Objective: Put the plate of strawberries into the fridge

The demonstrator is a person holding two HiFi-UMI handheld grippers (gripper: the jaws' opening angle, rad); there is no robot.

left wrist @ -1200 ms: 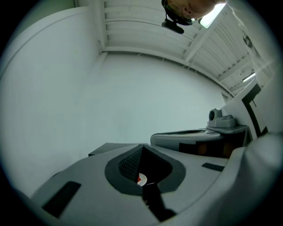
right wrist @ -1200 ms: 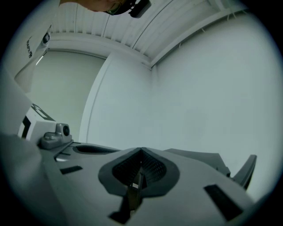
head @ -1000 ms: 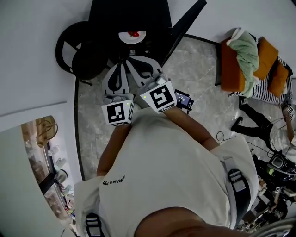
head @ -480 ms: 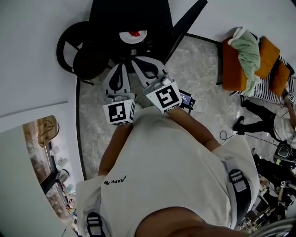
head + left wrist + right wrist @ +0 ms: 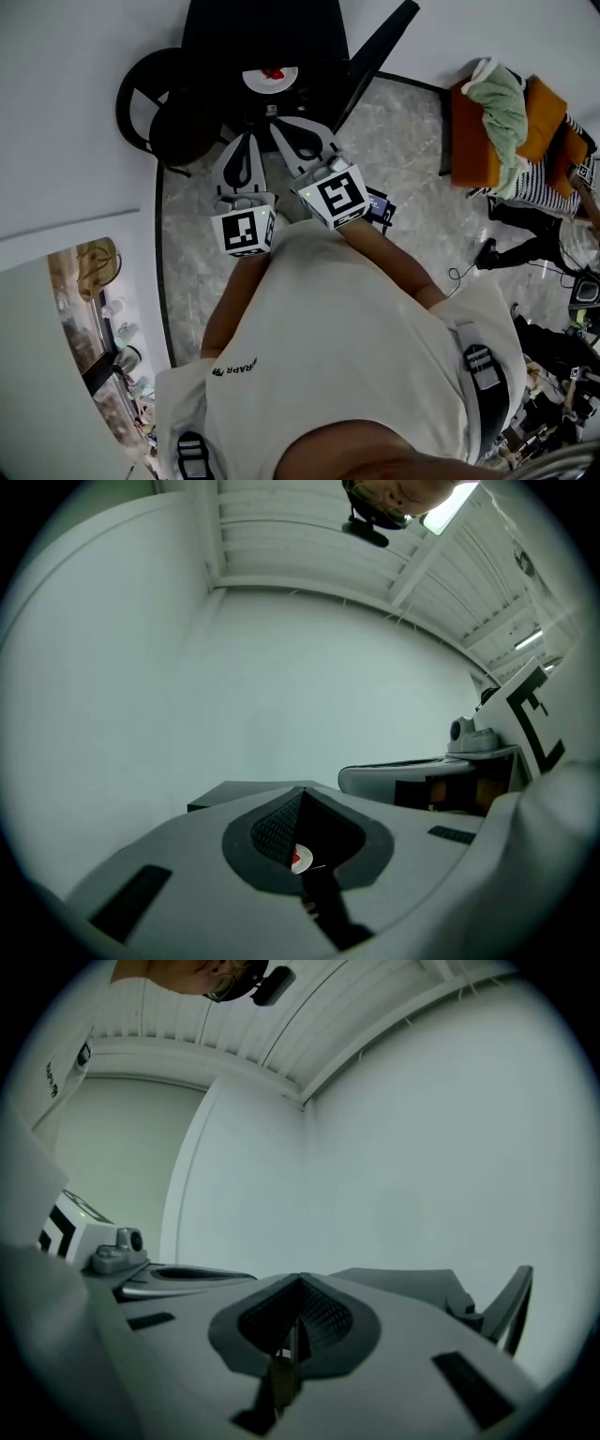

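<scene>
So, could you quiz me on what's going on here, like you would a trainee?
1. True or false: the plate of strawberries sits on the black table.
2. What is the left gripper holding? A) the plate B) a cup C) nothing
3. Fill in: the jaws of the right gripper are ____.
Key: 1 true; 2 C; 3 shut.

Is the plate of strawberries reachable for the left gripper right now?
Probably yes: the left gripper points at the plate on the black table, nothing between; its shut jaws must open first.
</scene>
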